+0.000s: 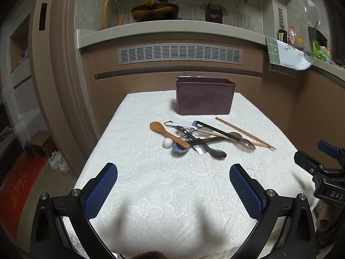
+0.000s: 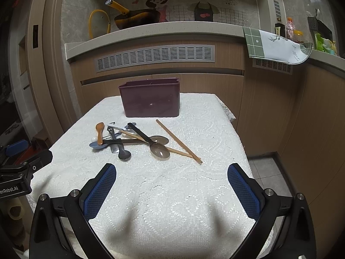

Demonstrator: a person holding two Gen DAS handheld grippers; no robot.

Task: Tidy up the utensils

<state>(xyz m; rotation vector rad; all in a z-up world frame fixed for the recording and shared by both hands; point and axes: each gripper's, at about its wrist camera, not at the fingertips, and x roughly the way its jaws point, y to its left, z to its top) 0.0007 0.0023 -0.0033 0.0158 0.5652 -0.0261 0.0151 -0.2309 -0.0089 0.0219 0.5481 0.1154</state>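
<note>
The white-clothed counter (image 1: 151,194) carries a maroon bin (image 1: 204,99) at its far edge, empty-looking. Both the left gripper (image 1: 173,191) and right gripper (image 2: 171,191) hover near, fingers spread, empty. Tangled utensils (image 1: 194,138) lie between; best lift the free right-hand chopsticks (image 2: 179,142) first.

Home kitchen: countertop (image 1: 172,29), wok (image 1: 155,11).
</note>
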